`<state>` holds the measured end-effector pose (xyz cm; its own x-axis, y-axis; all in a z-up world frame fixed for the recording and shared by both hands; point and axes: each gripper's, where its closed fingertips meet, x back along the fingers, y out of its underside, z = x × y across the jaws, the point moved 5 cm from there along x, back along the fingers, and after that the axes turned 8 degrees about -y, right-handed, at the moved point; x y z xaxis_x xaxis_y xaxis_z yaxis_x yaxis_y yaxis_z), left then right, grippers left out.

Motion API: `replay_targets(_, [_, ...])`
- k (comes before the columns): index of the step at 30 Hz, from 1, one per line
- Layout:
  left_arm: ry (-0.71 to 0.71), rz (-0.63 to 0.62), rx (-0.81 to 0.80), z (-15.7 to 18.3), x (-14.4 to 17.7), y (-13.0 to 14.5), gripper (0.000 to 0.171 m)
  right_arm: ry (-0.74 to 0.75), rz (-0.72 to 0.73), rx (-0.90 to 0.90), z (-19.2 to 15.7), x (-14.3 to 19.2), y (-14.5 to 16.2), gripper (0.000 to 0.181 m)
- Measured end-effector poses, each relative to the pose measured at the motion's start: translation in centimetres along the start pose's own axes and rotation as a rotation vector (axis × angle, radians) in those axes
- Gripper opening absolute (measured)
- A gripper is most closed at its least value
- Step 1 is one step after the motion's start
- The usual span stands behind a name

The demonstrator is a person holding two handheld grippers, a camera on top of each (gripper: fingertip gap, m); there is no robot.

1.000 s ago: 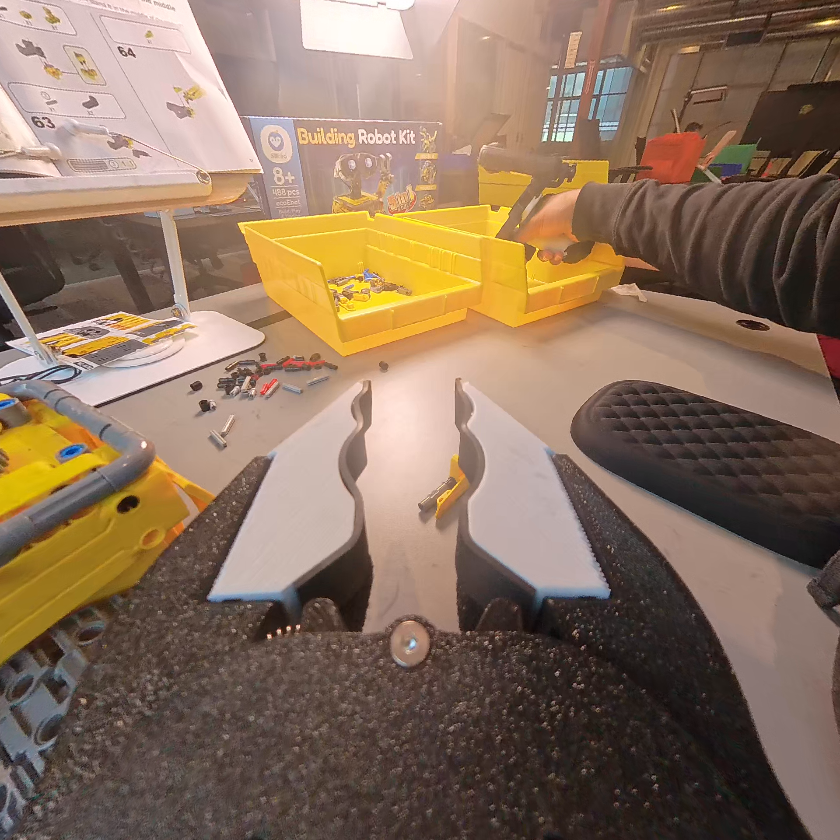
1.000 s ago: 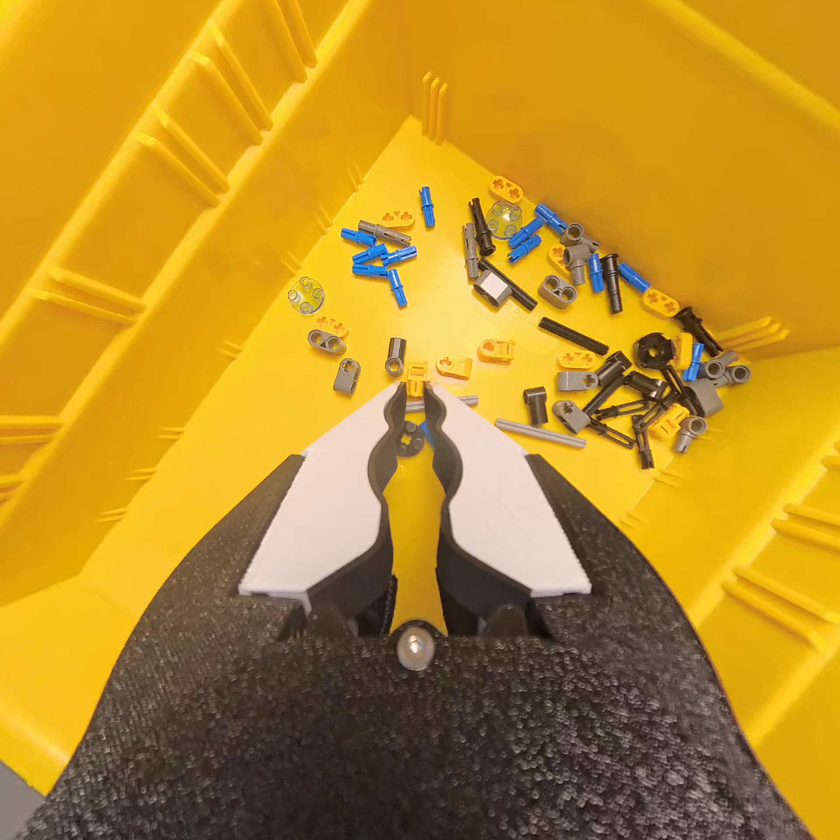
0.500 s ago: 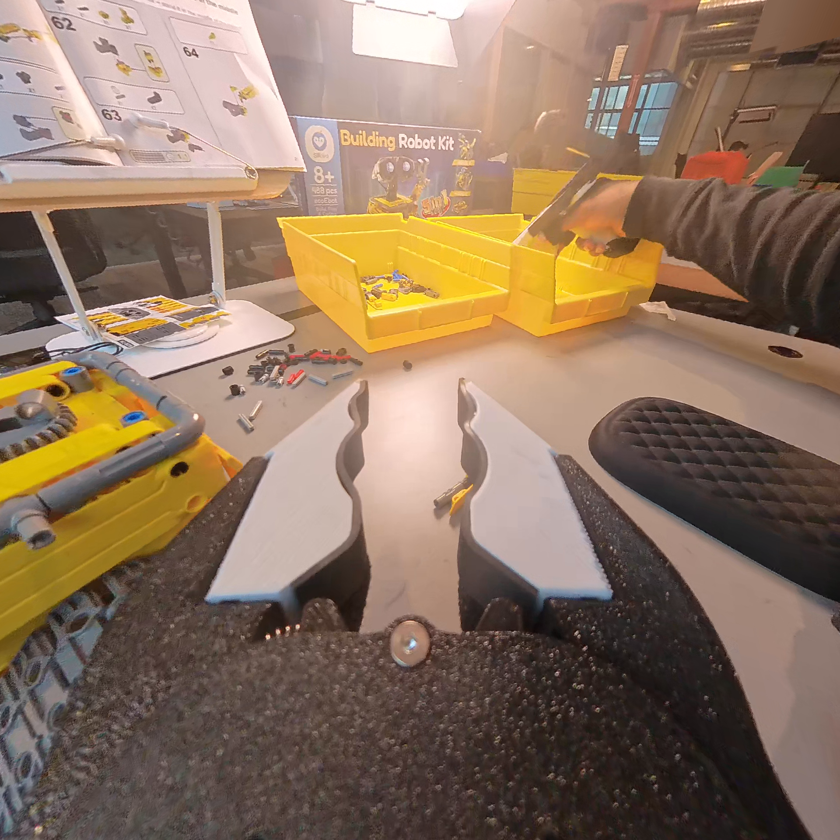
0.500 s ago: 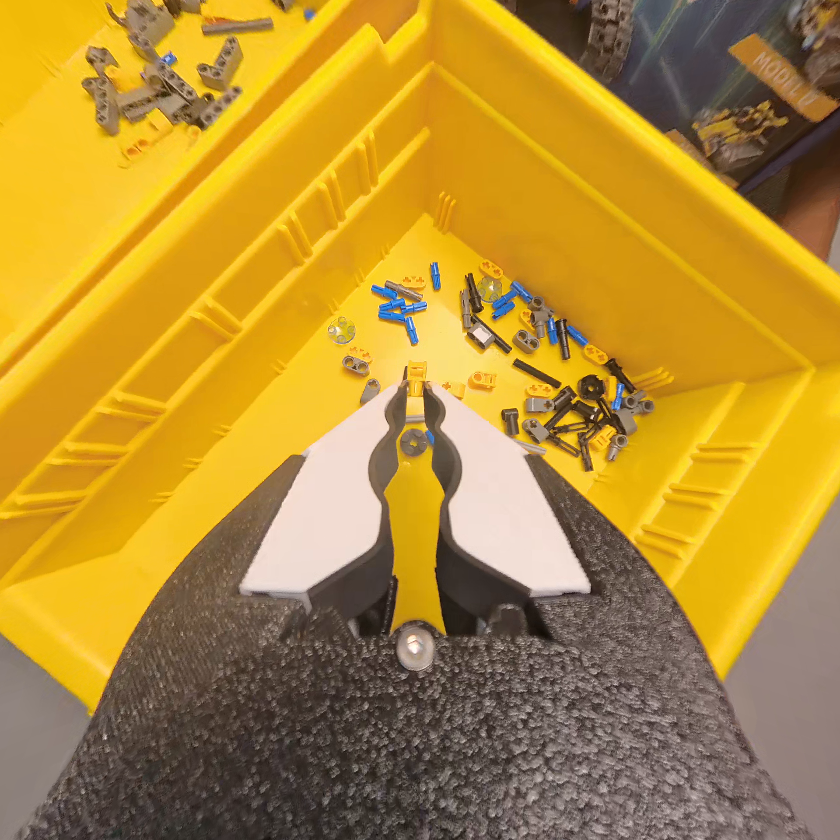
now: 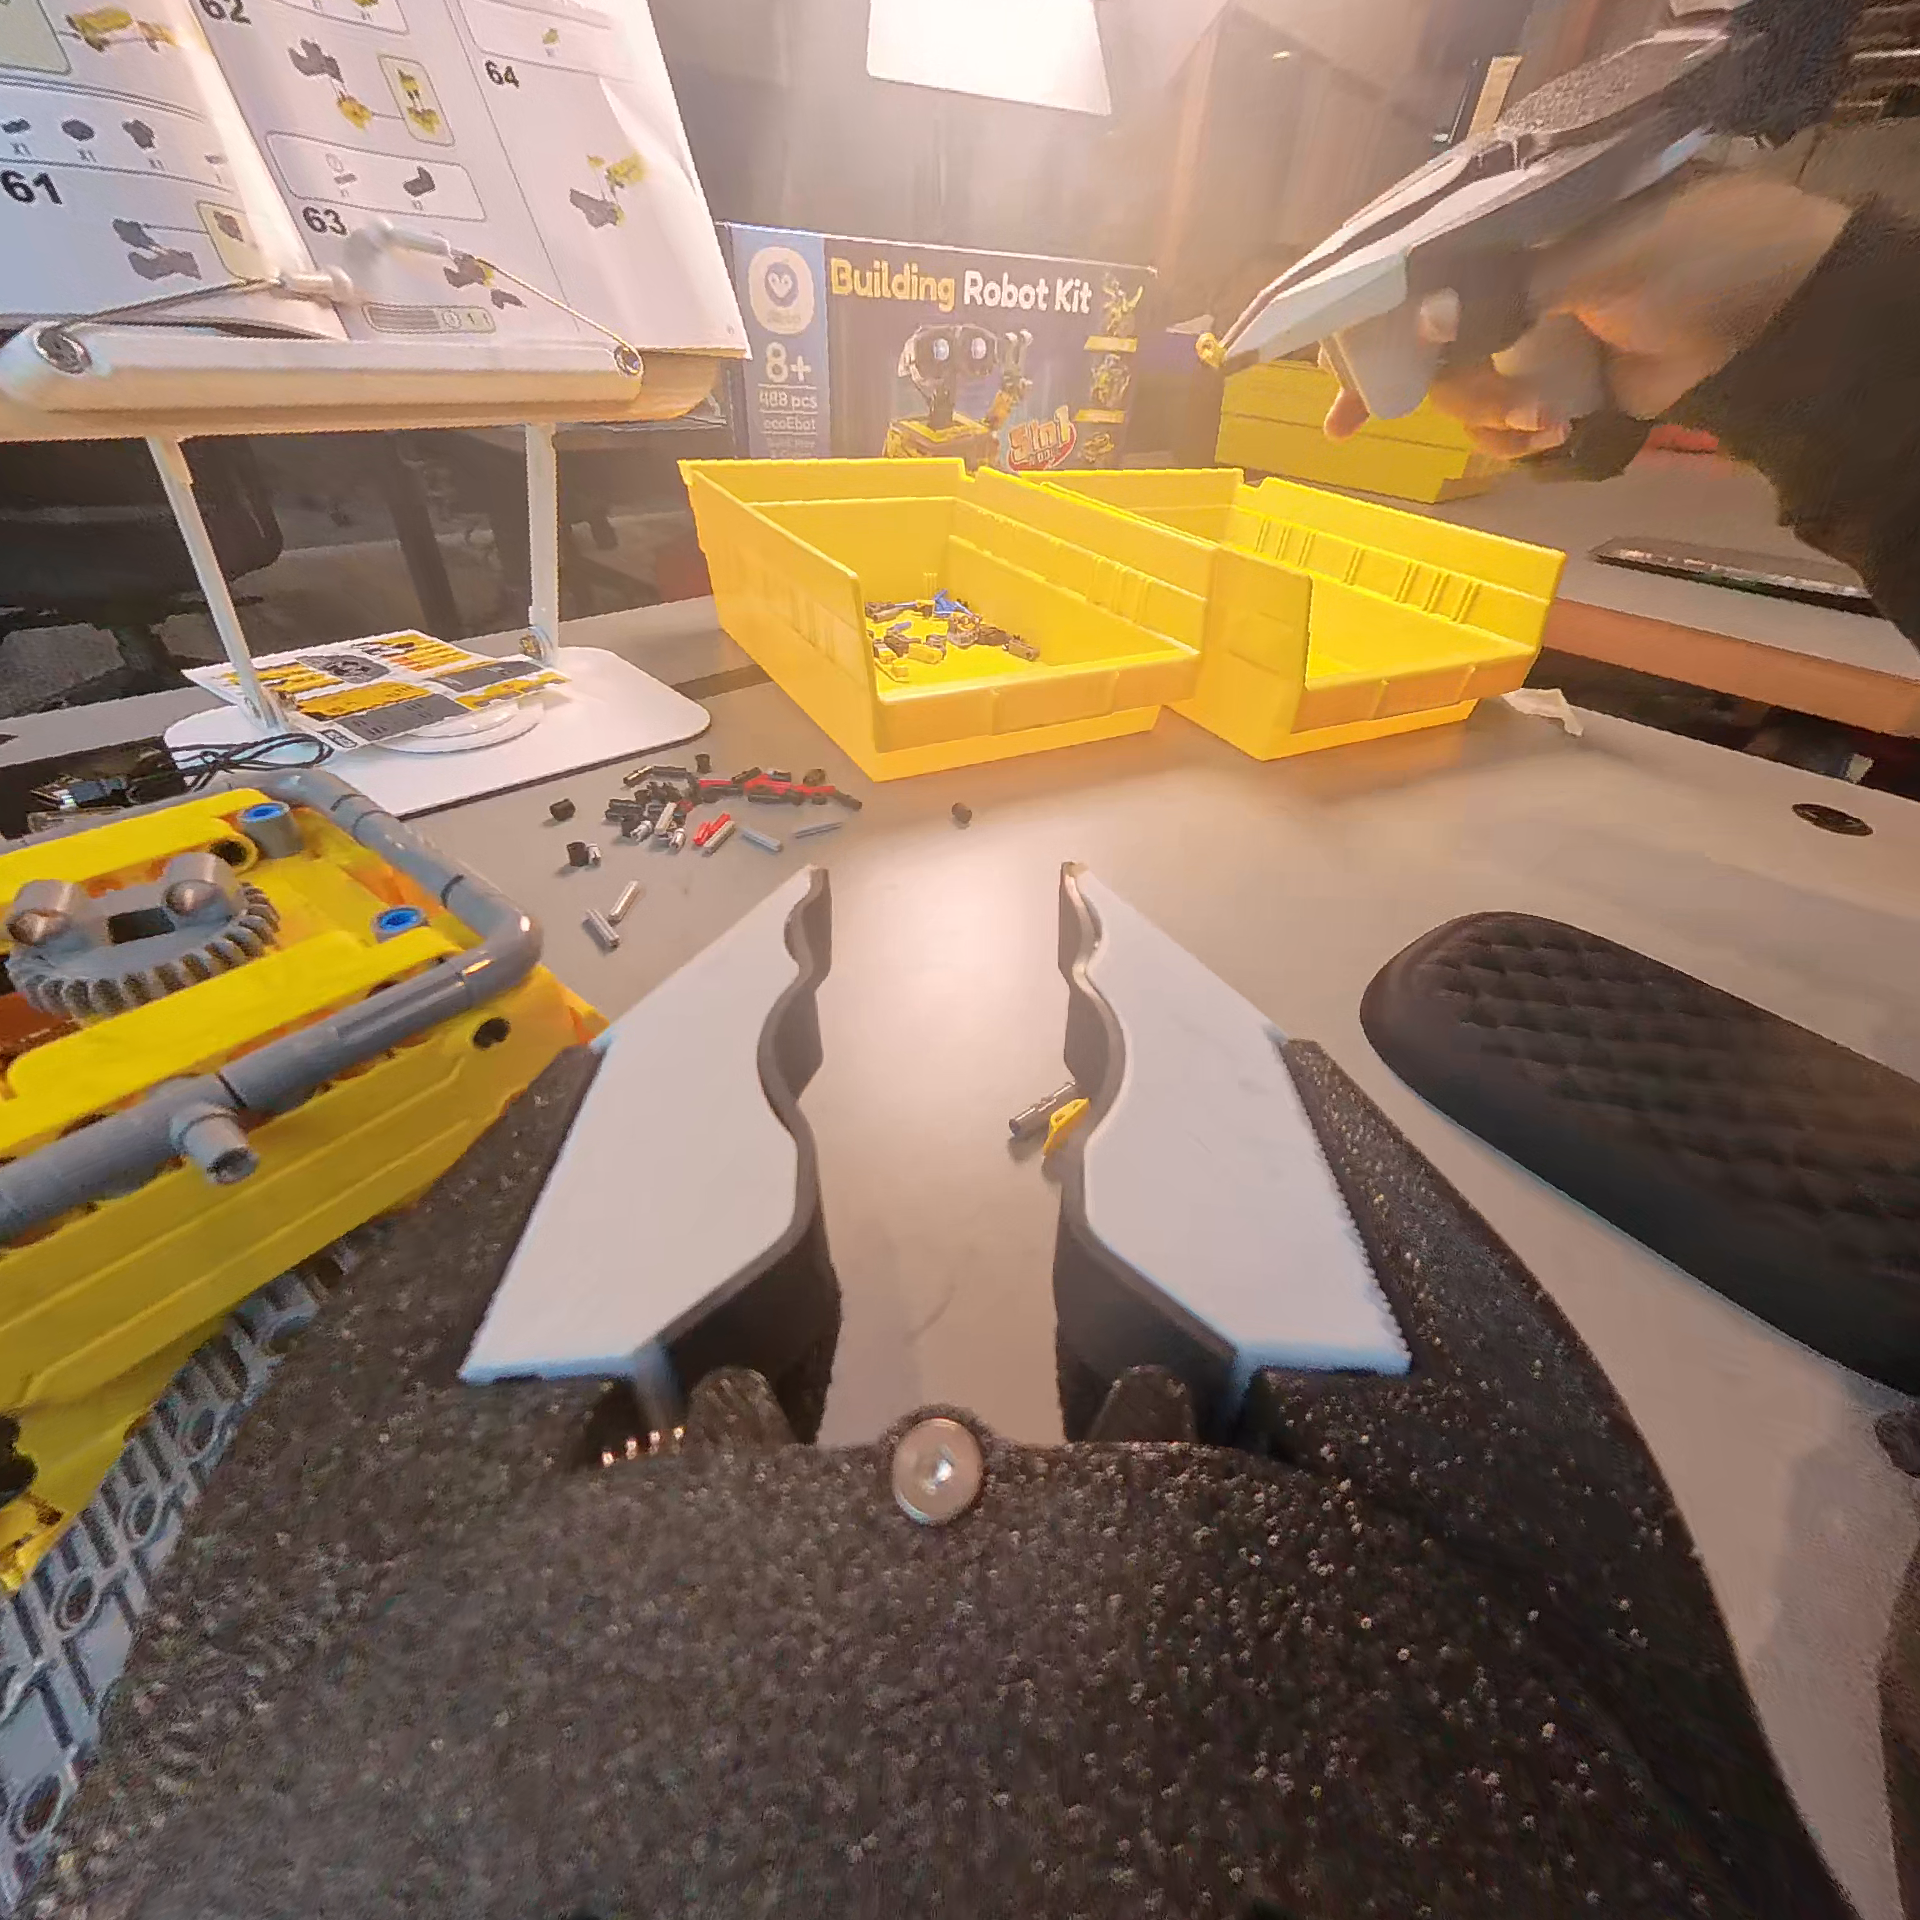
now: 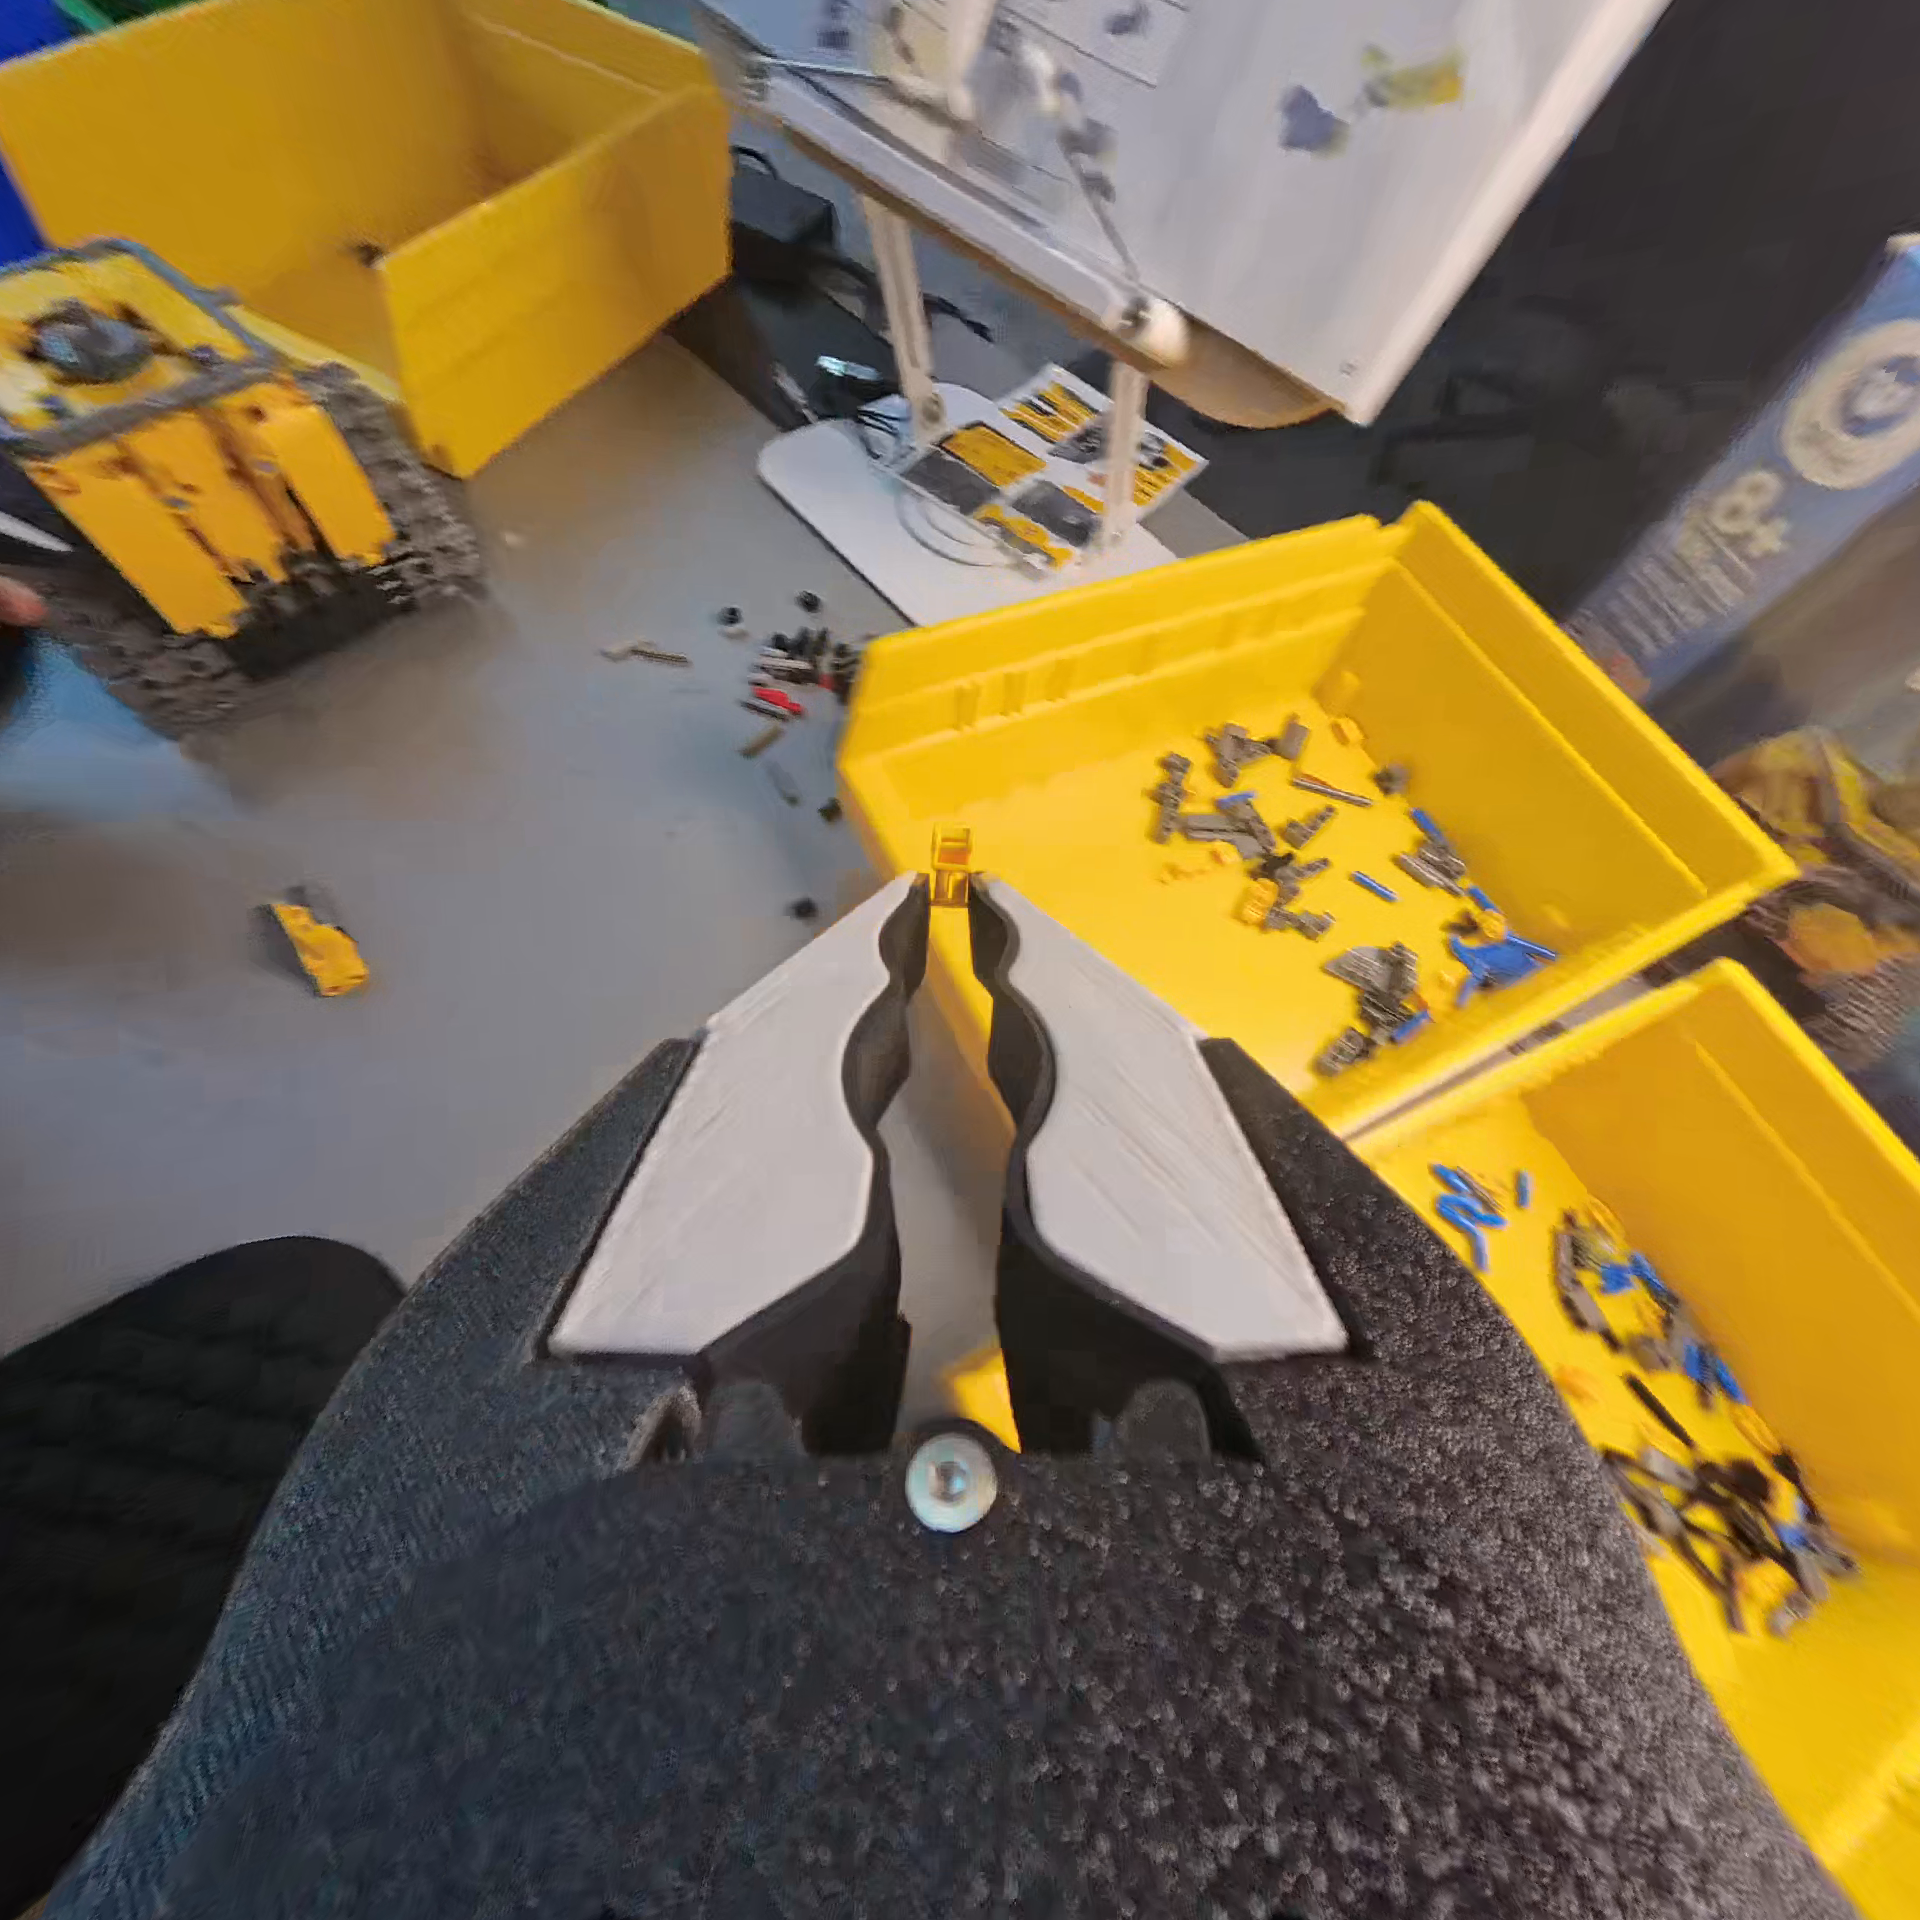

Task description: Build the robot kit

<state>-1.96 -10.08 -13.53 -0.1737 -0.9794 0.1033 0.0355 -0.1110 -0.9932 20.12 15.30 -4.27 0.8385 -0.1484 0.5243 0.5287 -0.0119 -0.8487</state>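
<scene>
Lifted clear of the bin [image 6: 1558,665], right tongs [image 6: 948,883] pinch a yellow piece [image 6: 950,852]; left tongs [image 5: 945,894] gape.

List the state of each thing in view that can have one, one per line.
left tool: open, empty, low over the table
right tool: shut on a small yellow piece, held in the air
left yellow bin: open-topped, loose parts inside
right yellow bin: open-topped, contents hidden in the left wrist view
instruction booklet: open, propped on a white stand
yellow model: partly built, on the table
</scene>
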Motion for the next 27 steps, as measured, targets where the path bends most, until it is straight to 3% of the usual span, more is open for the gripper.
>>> replay_targets(5, [0.007, 0.007, 0.008, -0.1, 0.3, -0.2, 0.047, -0.217, -0.077, 0.054, -8.4, -6.1, 1.9, 0.007])
replay_targets(11, [-0.011, 0.015, 0.028, -0.6, 0.6, -0.3, 0.051, -0.251, -0.260, 0.073, -11.9, -12.2, 8.0, 0.007])
replay_targets(18, [-0.030, 0.010, 0.017, -0.8, 0.6, -0.2, 0.052, -0.222, -0.336, 0.078, -12.4, -13.2, 10.5, 0.007])
replay_targets(27, [-0.037, -0.003, 0.010, -0.8, 0.4, -0.1, 0.053, -0.218, -0.321, 0.061, -12.4, -13.1, 10.8, 0.010])
